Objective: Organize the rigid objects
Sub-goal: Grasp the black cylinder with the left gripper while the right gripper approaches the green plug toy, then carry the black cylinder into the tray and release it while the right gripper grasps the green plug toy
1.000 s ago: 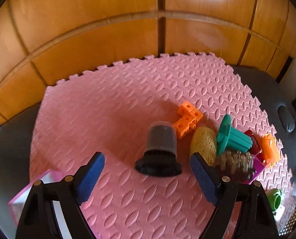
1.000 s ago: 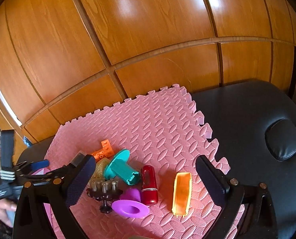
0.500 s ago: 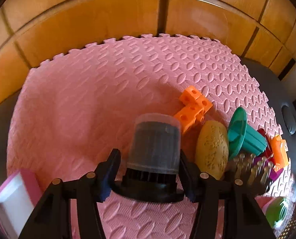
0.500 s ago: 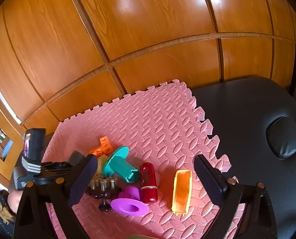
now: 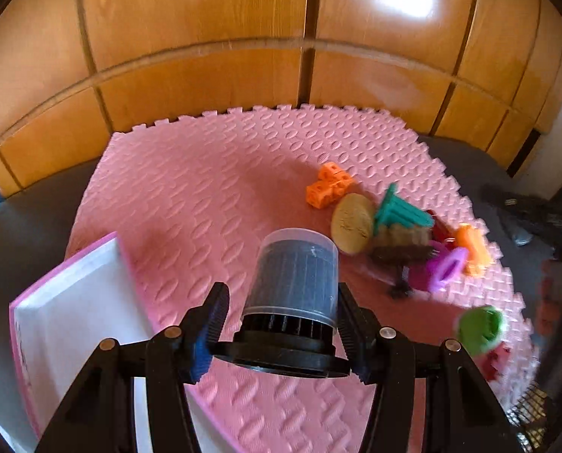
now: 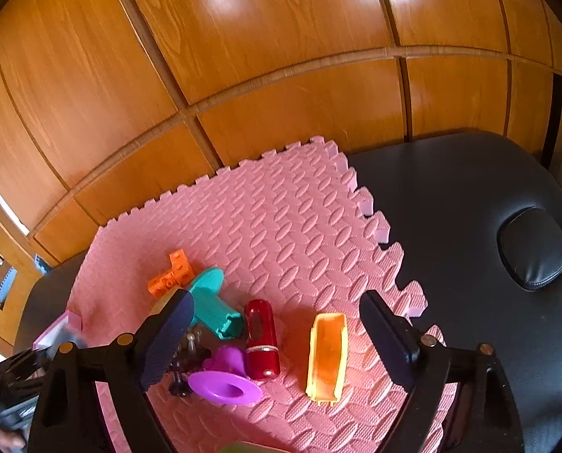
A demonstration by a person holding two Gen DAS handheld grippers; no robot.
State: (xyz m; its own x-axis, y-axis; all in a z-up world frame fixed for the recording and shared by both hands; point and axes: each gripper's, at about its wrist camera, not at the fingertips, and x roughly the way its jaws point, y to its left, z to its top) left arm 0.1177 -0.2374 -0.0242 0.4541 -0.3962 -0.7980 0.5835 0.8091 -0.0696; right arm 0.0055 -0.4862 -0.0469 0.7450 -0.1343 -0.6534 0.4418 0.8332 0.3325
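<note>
My left gripper (image 5: 281,334) is shut on a dark cylinder with a clear cap and black flanged base (image 5: 294,283), held above the pink foam mat (image 5: 205,196). A white tray with a pink rim (image 5: 81,309) lies just left of it. My right gripper (image 6: 277,332) is open and empty above a cluster of toys: orange blocks (image 6: 169,273), a teal spool (image 6: 213,305), a red cylinder (image 6: 261,339), an orange trough piece (image 6: 327,355), a purple flanged piece (image 6: 226,379) and a dark brown spiked piece (image 6: 184,358).
The mat lies on a black padded table (image 6: 470,196) with an oval cushion (image 6: 533,249) at the right. Wood panelling (image 6: 281,56) stands behind. A green ring-shaped piece (image 5: 479,326) and a tan oval piece (image 5: 352,228) lie on the mat.
My left gripper closed on the dark cylinder, lifted it off the mat and swung left towards the white tray. My right gripper stayed open, drifting slightly.
</note>
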